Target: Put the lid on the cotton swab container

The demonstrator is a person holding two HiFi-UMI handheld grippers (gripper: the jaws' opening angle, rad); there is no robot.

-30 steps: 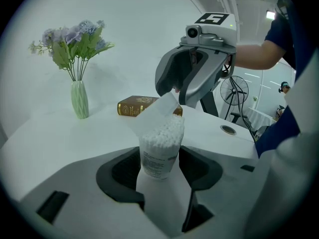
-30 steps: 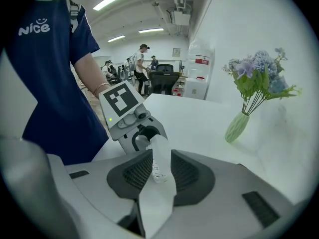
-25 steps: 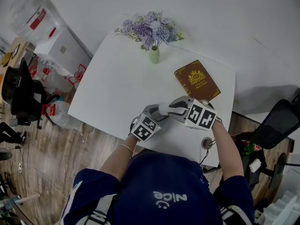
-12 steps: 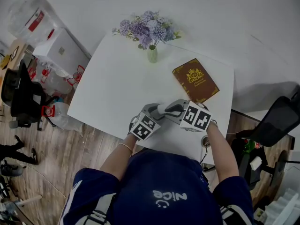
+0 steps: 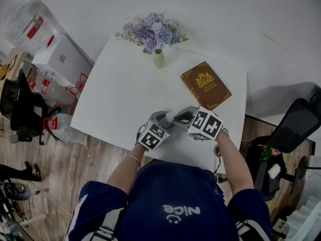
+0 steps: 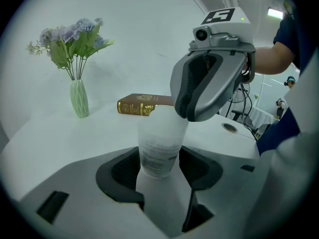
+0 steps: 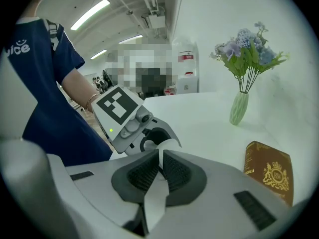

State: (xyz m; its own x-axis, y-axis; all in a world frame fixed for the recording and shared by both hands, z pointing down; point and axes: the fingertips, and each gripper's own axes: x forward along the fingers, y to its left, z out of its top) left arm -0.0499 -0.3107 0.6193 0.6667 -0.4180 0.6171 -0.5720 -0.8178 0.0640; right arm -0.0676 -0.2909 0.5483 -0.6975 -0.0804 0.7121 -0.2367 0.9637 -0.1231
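My left gripper (image 6: pixel 159 171) is shut on the cotton swab container (image 6: pixel 160 146), a translucent cup with a printed label, held upright above the table's near edge. The right gripper (image 6: pixel 212 78) comes over the container's top from the right. In the right gripper view its jaws (image 7: pixel 160 171) are closing, and the thin white lid (image 7: pixel 161 153) stands edge-on between the pads, pinched. Just beyond it is the left gripper (image 7: pixel 130 121). In the head view both grippers meet nose to nose, left (image 5: pixel 161 120) and right (image 5: pixel 176 117).
A green vase of purple flowers (image 5: pixel 158 59) stands at the far edge of the white table (image 5: pixel 125 89). A brown book (image 5: pixel 205 85) lies at the right. A cable grommet (image 5: pixel 218 150) sits near the front right corner. A black chair (image 5: pixel 296 129) stands to the right.
The right gripper has edged left, closer to the left gripper and the container. The left gripper has kept its place.
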